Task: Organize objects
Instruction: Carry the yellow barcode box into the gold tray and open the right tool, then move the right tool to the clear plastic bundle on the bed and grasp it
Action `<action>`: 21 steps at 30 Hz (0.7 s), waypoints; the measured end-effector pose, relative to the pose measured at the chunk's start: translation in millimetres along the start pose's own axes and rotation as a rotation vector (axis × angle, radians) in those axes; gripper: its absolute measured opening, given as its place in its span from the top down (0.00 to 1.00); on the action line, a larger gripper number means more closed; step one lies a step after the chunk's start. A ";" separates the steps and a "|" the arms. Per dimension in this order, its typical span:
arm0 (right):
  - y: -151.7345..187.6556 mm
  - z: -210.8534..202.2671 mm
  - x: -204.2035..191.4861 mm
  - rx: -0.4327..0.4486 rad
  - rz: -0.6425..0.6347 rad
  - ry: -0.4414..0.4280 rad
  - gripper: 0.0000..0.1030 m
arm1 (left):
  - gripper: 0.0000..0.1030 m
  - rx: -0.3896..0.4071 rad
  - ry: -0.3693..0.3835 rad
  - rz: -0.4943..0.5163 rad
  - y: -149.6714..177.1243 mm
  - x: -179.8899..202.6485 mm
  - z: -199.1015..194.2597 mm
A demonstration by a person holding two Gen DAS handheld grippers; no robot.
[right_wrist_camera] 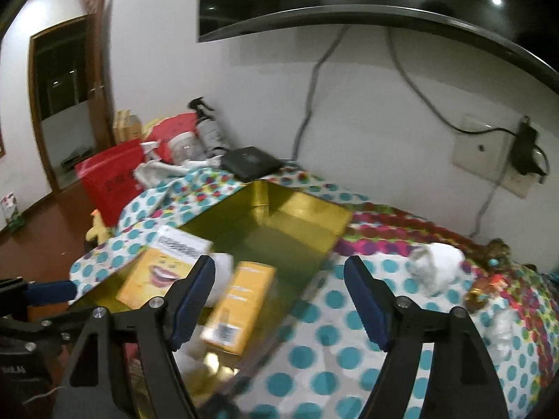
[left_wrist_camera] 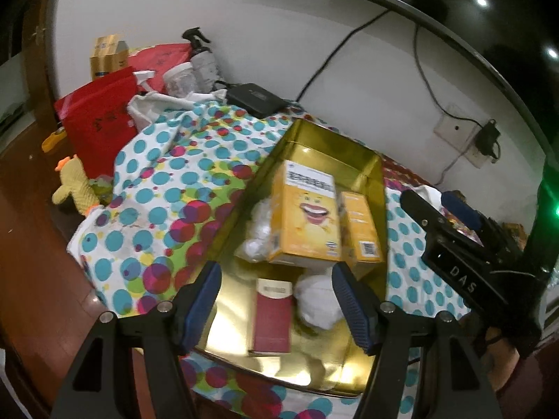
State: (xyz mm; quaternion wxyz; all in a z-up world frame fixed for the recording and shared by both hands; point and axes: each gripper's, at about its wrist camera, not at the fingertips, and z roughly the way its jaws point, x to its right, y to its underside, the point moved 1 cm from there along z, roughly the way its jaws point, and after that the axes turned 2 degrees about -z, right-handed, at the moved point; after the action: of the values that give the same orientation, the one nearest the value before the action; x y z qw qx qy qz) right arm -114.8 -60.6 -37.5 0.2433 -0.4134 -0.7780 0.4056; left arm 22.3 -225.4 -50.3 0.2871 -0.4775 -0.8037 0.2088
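A rumpled cloth (left_wrist_camera: 164, 188) printed with teal, pink and green dots covers the surface below a white wall, and on it sits a shallow rectangular gold tin (left_wrist_camera: 241, 216), its metal walls and floor glossy and mirror-like. Behind the tin, against the wall, lies a flat black box (left_wrist_camera: 253, 99) with a cable running up from it; to the left of the tin stands a red paper bag (left_wrist_camera: 99, 122), with a clear plastic jar (left_wrist_camera: 180, 78) and a dark-capped spray bottle (left_wrist_camera: 202, 57) beyond it. Inside the tin, a tall yellow cardboard box (left_wrist_camera: 307, 216) bearing a cartoon grin leans near the middle, a narrower yellow box (left_wrist_camera: 361, 234) stands at its right against the tin's wall, a dark red flat pack (left_wrist_camera: 272, 317) lies on the tin's floor nearer the camera, and crumpled white wads (left_wrist_camera: 319, 300) fill the gaps. To the right of the tin, another soft white wad (right_wrist_camera: 436, 269) rests on the cloth. The left gripper (left_wrist_camera: 277, 300) hangs over the near end of the tin, its ribbed blue pads spread wide and holding nothing. The right gripper (right_wrist_camera: 279, 300) hovers over the tin's right edge, pads parted and empty, the narrow yellow box lying blurred just below its left pad.
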 end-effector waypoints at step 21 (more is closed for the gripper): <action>80.7 -54.7 169.3 0.123 0.116 0.438 0.00 | 0.34 0.179 0.223 0.300 13.7 142.0 5.7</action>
State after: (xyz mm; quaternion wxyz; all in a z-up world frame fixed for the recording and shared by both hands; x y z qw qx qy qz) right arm -131.1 131.8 -67.2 0.4075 -0.5199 -0.6555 0.3659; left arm -26.4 -93.5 -25.7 0.3813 -0.5845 -0.6652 0.2654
